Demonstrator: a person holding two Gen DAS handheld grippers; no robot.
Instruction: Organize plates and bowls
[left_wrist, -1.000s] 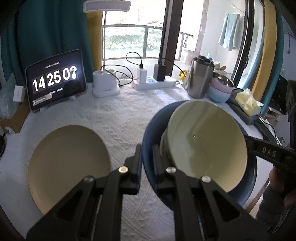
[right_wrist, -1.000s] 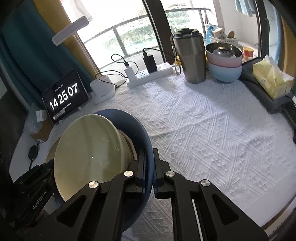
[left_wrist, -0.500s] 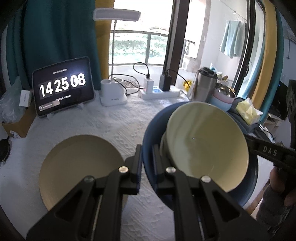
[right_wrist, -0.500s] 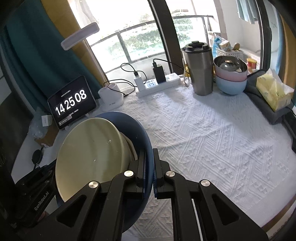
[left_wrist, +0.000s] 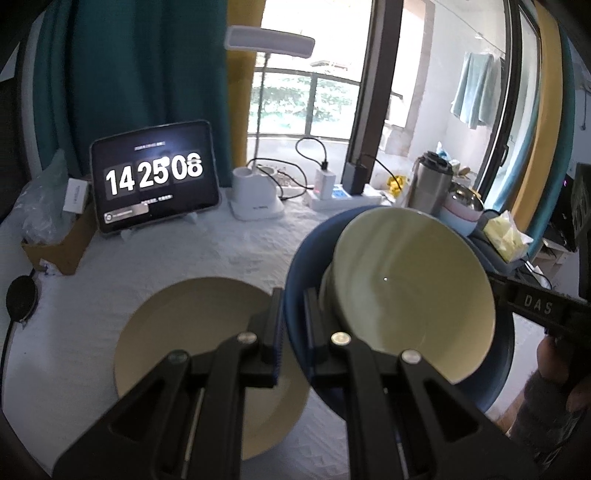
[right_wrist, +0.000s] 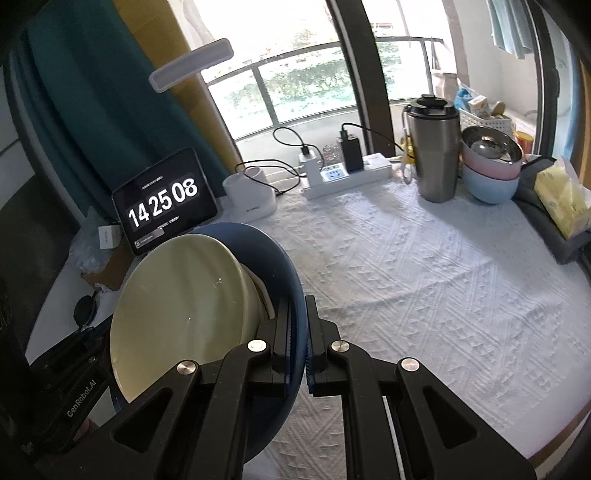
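A blue plate (left_wrist: 307, 258) hangs above the white tablecloth with a cream bowl (left_wrist: 410, 291) sitting in it. My left gripper (left_wrist: 293, 300) is shut on its left rim. My right gripper (right_wrist: 297, 307) is shut on the opposite rim of the blue plate (right_wrist: 274, 258), and the cream bowl (right_wrist: 177, 306) lies to its left. In the left wrist view the right gripper's (left_wrist: 535, 306) black body shows at the far side. A cream plate (left_wrist: 199, 343) lies flat on the cloth, partly under the blue plate's left edge.
At the back stand a tablet clock (left_wrist: 155, 177), a white lamp base (left_wrist: 256, 199), a power strip (right_wrist: 347, 177), a steel tumbler (right_wrist: 434, 151) and stacked pink and blue bowls (right_wrist: 489, 173). A tissue pack (right_wrist: 563, 199) lies at the right edge, a cardboard box (left_wrist: 62, 243) at the left.
Both grippers, still clamped on the blue plate, have carried it and the bowl upward and to the left, so its edge now overlaps the cream plate.
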